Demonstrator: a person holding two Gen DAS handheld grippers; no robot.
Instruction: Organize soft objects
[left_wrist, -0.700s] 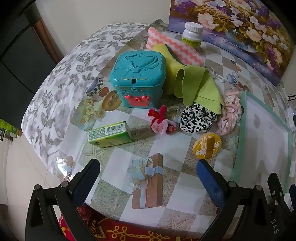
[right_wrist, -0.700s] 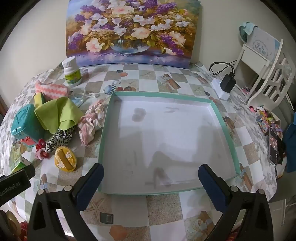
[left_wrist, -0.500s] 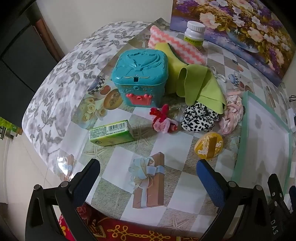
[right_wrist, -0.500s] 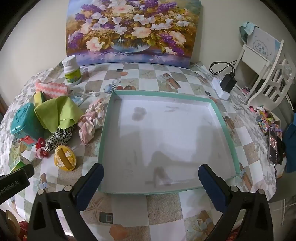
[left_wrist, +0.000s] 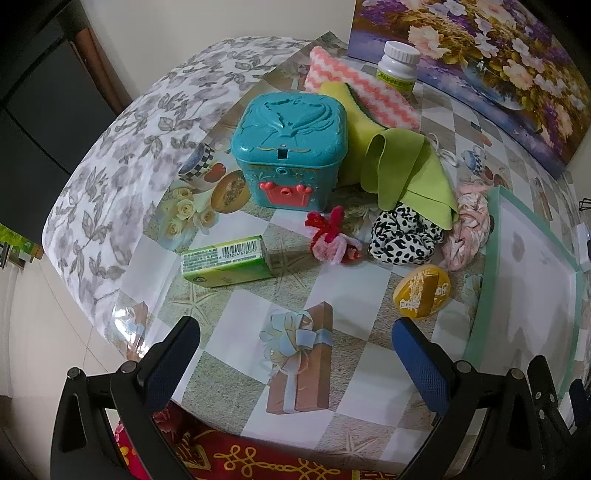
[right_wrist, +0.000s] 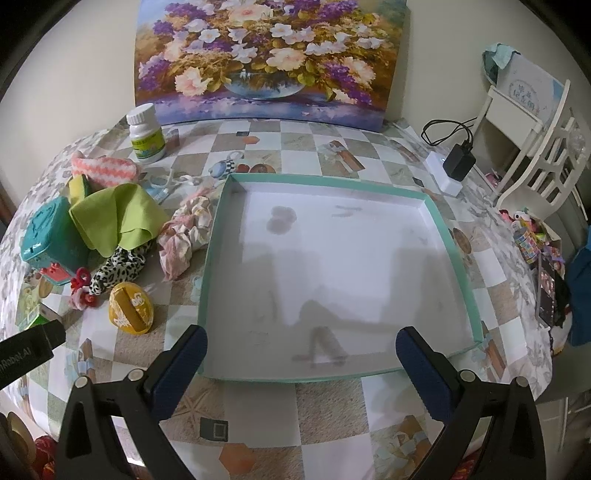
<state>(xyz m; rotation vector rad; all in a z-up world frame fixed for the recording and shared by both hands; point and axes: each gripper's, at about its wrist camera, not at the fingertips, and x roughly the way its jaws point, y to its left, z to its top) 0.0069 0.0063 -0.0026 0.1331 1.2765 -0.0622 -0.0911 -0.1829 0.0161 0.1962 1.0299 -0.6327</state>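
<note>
Soft things lie in a cluster left of the tray: a green cloth (left_wrist: 402, 166) (right_wrist: 114, 218), a leopard scrunchie (left_wrist: 402, 236) (right_wrist: 118, 266), a pink scrunchie (left_wrist: 467, 232) (right_wrist: 184, 236), a red-pink fuzzy bow (left_wrist: 330, 238) (right_wrist: 81, 288), a pink zigzag sponge cloth (left_wrist: 362, 92) (right_wrist: 105, 171) and a yellow sponge (right_wrist: 79, 186). The white tray with a teal rim (right_wrist: 448, 240) (left_wrist: 493, 258) holds nothing. My left gripper (left_wrist: 295, 347) is open above the table's near edge, short of the bow. My right gripper (right_wrist: 301, 354) is open over the tray's near rim.
A teal plastic box (left_wrist: 291, 147) stands behind the bow. A green carton (left_wrist: 227, 264), a yellow round case (left_wrist: 423, 290) and a pill bottle (right_wrist: 146, 134) share the table. A flower painting (right_wrist: 266, 59) leans at the back. A charger (right_wrist: 458, 164) lies at the right.
The left gripper has moved forward, so the box and soft items sit slightly lower and nearer in its view. The right view has barely shifted.
</note>
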